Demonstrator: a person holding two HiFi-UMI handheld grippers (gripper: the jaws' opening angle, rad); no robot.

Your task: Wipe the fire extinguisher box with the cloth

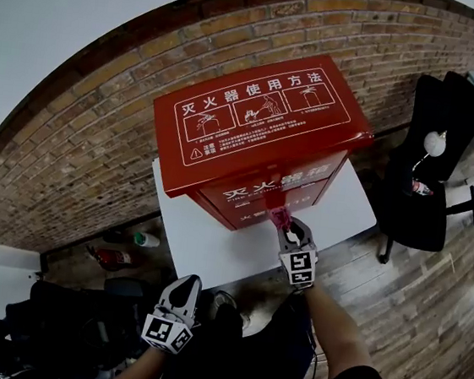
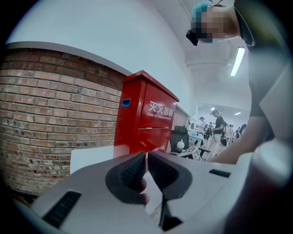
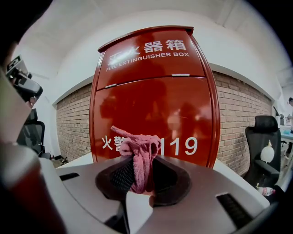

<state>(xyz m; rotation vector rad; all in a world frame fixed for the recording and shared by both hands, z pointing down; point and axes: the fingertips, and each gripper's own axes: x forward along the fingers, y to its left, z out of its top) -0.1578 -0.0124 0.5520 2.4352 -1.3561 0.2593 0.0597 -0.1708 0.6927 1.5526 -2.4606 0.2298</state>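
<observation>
A red box (image 1: 261, 128) stands on a white table (image 1: 213, 245), its far side toward a brick wall (image 1: 71, 149). Its sloping lid carries white printed diagrams. Its near face carries white characters and, low down, the number 119.

The right gripper (image 1: 290, 231) is at the low middle of the box's near face, over the near part of the table. Its jaws are clenched on a bunched pink cloth (image 1: 278, 216). In the right gripper view the cloth (image 3: 137, 148) sticks up from between the jaws of the gripper (image 3: 143, 173), right in front of the box (image 3: 155, 100) beside the 119. Whether the cloth touches the red face cannot be told.

The left gripper (image 1: 185, 283) hangs nearer and to the left, off the table's near edge and well apart from the box. In the left gripper view its jaws (image 2: 146, 155) are closed together and hold nothing, with the box (image 2: 144, 114) and the table (image 2: 89, 157) beyond them.

A black chair (image 1: 431, 164) stands on the wooden floor (image 1: 426, 316) to the right. A bottle (image 1: 142, 239) lies on the floor under the table's left side.
</observation>
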